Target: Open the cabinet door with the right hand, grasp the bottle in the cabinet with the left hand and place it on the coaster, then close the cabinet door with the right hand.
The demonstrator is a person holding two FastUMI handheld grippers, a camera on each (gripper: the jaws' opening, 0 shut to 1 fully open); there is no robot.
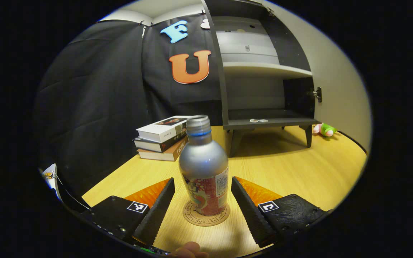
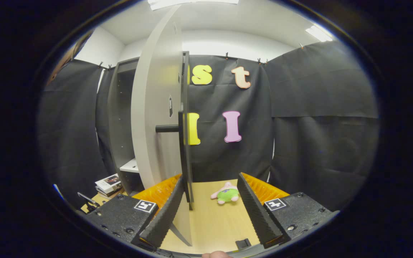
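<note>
Centrally, the left gripper (image 1: 203, 200) stands with its fingers apart, one on either side of the bottle (image 1: 203, 168) and clear of it; a gap shows on both sides. The bottle sits upright on the coaster (image 1: 206, 216), so the placing appears done and what remains is the door. The right gripper (image 2: 213, 204) is likewise spread, its near finger (image 2: 169, 211) just beside the edge of the open cabinet door (image 2: 156, 122), with the dark bar handle (image 2: 181, 143) above and between the fingers; whether the finger touches the door cannot be told.

To do the step well, the left gripper should draw straight back along its own axis so that neither finger brushes the bottle, which is tall on a narrow base and would probably tip easily. The right should then push on the flat face near the free edge and swing the panel steadily until it meets the cabinet (image 1: 264, 89).

Materials: the bottle is smooth brushed metal with rounded shoulders, a threaded cap, a blue neck ring and a printed wrap below. The coaster is a thin round cork-like disc with lettering at its rim. The table (image 1: 299, 168) is pale wood grain. The door is a flat, matt light panel, while the cabinet frame is dark with pale shelves. A stack of books (image 1: 161, 138) lies beside the cabinet, and a soft plush toy (image 2: 226, 193) on the table.
</note>
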